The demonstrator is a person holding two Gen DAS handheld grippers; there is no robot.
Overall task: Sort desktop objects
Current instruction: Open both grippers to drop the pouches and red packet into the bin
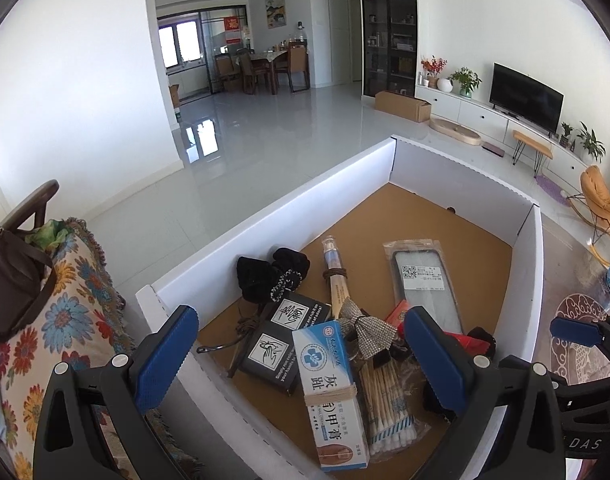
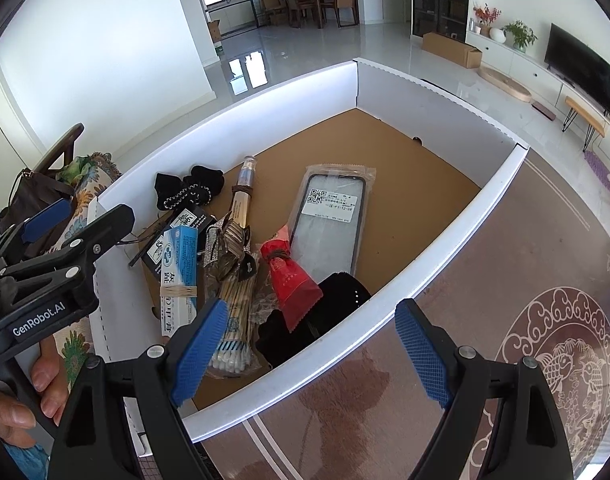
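Phone case (image 2: 327, 222) right of ointment box (image 2: 179, 270), inside tray (image 2: 233, 114)

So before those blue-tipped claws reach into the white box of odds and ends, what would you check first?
1. Left gripper open and holding nothing: ok.
2. Right gripper open and holding nothing: ok.
3. White cardboard box with brown floor open on top: ok.
4. Blue and white cream carton free on top of the pile: ok.
5. Clear packet of cotton swabs free to lift: not ok, a silver bow overlaps it.
6. Where sorted things should go: cannot tell.
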